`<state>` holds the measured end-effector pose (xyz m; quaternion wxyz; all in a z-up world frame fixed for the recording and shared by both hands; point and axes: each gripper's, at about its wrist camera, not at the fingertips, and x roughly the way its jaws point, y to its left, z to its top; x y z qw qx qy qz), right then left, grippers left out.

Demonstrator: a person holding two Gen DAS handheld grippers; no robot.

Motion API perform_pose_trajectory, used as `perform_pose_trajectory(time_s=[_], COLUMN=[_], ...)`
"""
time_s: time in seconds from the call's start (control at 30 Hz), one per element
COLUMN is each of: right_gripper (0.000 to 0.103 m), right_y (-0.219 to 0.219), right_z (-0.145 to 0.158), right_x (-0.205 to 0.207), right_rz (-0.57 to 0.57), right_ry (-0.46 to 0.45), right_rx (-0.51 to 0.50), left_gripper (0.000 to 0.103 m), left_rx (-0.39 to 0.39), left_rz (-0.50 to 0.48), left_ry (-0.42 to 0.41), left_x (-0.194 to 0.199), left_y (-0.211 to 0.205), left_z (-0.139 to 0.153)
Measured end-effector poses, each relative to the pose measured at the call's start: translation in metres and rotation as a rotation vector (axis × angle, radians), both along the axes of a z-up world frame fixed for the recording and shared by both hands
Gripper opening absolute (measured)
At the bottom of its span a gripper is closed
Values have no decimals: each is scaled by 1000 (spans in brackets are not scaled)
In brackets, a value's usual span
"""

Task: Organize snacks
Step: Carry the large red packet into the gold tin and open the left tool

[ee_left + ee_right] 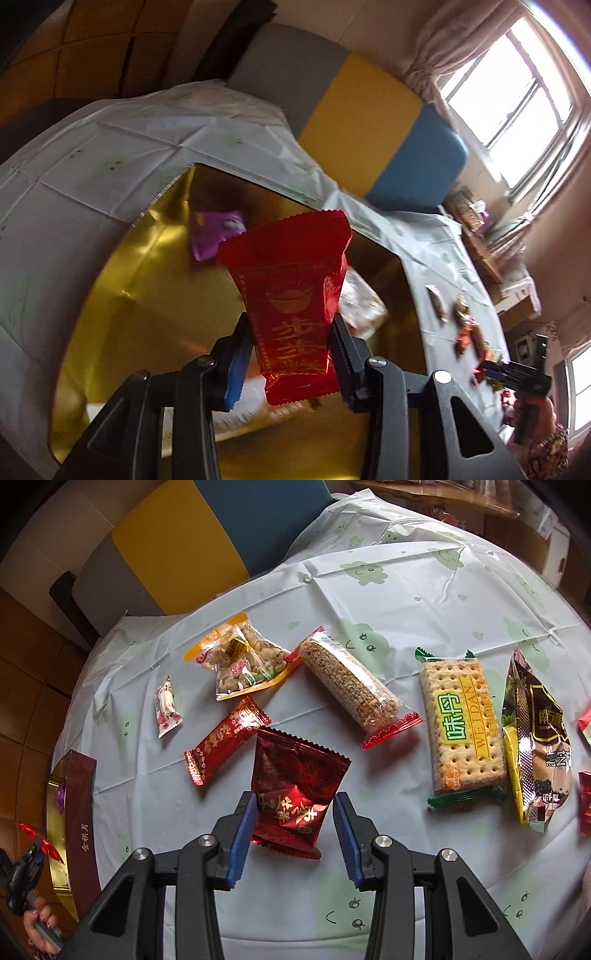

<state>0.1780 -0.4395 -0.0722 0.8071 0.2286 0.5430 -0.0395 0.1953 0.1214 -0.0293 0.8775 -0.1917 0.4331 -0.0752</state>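
Over the gold box [122,280], the left gripper [291,354] pinches a red snack packet [291,295] low on its body, jaws closed against its sides. The slick wrapper could slip free early and land crooked on the purple packet [216,234] already inside. To the right, the right gripper [295,834] stands half open around a dark red foil packet [295,790] lying on the tablecloth [406,590], fingertips [242,834] just beside it; closing skewed might only crumple its edge.
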Motion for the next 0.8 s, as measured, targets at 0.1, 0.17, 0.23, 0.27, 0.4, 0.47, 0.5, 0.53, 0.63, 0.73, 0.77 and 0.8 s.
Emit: perform_pose_trajectory(time_s=[0.1, 0.17, 0.23, 0.27, 0.4, 0.47, 0.5, 0.53, 0.63, 0.73, 0.77, 0.8], right_gripper=[43, 43, 43, 43, 43, 43, 43, 43, 43, 42, 38, 31], right_y=[-2, -2, -2, -2, -1, 0, 1, 2, 7, 17, 22, 26], right_z=[-2, -2, -2, -2, -1, 0, 2, 4, 9, 16, 19, 21], right_x=[0, 0, 0, 0, 1, 1, 1, 1, 0, -1, -1, -2], right_rz=[-9, -11, -9, -8, -7, -4, -1, 2, 23, 60, 79, 94], right_ry=[7, 8, 8, 7, 7, 1, -5, -12, -38, -68, -81, -94], right_rx=[-1, -1, -4, -5, -21, -36, -41, -45, -56, -69, -68, -64], left_gripper=[42, 48, 48, 48, 48, 48, 48, 48, 48, 48, 48, 49], left_rx=[56, 109, 151, 146, 141, 167, 173, 179, 198, 180, 179, 185], left_rz=[37, 92, 156, 169, 142, 129, 115, 101, 76, 48, 30, 20], left_ry=[28, 73, 123, 134, 116, 81, 63, 49, 22, 21, 31, 35], left_x=[17, 26, 29, 27, 7, -5, -12, -17, -31, -41, -43, -42], left_y=[9, 16, 24, 25, 17, 7, 2, -3, -17, -29, -33, -36], left_z=[-9, -17, -25, -28, -34, -34, -34, -34, -34, -35, -37, -37])
